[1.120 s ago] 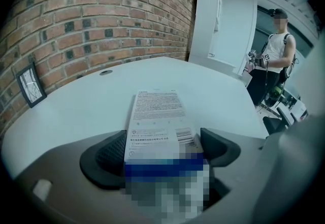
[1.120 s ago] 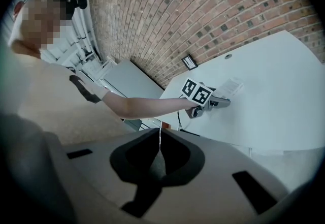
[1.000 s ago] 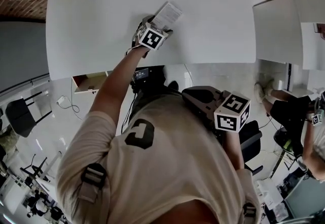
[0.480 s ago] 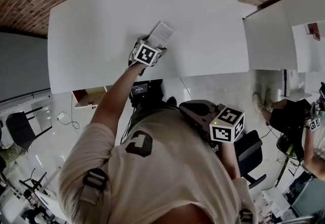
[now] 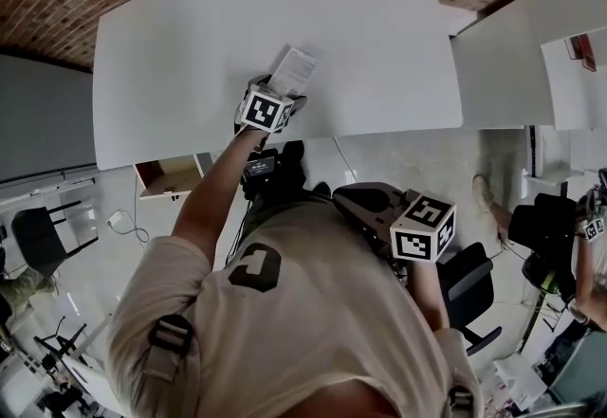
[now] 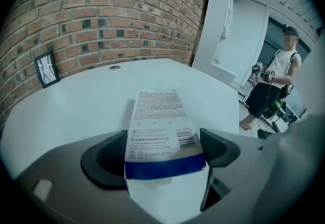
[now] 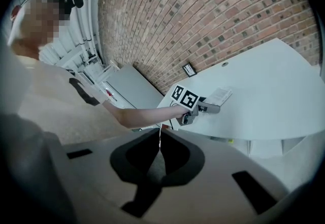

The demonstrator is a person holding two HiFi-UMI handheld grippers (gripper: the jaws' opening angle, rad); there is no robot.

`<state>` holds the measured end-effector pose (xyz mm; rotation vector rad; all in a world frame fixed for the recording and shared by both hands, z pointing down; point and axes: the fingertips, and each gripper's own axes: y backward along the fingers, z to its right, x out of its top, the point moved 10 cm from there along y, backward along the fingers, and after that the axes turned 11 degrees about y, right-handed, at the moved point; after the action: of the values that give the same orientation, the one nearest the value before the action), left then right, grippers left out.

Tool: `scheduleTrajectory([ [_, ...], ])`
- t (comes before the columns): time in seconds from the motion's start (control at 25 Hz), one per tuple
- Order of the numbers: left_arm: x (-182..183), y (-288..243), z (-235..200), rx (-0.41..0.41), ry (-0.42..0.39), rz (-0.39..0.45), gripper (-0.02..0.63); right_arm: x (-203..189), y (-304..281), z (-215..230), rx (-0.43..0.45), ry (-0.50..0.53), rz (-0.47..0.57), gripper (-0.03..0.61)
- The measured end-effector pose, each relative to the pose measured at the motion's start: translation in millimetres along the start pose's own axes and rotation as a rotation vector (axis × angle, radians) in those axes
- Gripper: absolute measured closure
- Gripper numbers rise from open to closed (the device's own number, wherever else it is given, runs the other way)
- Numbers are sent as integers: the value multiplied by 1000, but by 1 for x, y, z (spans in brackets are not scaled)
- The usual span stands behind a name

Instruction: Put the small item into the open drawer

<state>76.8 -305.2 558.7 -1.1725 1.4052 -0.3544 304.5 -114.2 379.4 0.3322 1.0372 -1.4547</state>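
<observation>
**A:** What are the jaws of the left gripper [image 6: 163, 153] doing?

**B:** They are clamping on the near end of the small flat white cardboard carton with black print and a blue band [image 6: 158, 116]. The dark pads are pressing on its two narrow sides, and most of it is sticking out forward over the white counter [image 6: 71, 101].

**A:** Is it resting on the counter?

**B:** I cannot tell; it is lying roughly level just above or on it.

**A:** How is it likely to handle?

**B:** I am judging it light and hollow, with thin card that dents under a hard squeeze. Gripping across the narrow sides, where the folds are stiffening it, seems the sound hold. The smooth print may be making it a little slippery.

**A:** And the right gripper [image 7: 157, 159]?

**B:** Its jaws are meeting with nothing between them, and it is hanging low by the person's body.

**A:** Where is the carton going?

**B:** Into the open drawer with the tan inside [image 5: 169, 177], which is showing below the counter's near left edge, well apart from the carton.
</observation>
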Motion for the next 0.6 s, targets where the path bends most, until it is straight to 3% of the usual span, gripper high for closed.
scheduleTrajectory([
  [0.6,-45,82,11,46,63,155,169,-18,2,-29,82,89,-12,575],
])
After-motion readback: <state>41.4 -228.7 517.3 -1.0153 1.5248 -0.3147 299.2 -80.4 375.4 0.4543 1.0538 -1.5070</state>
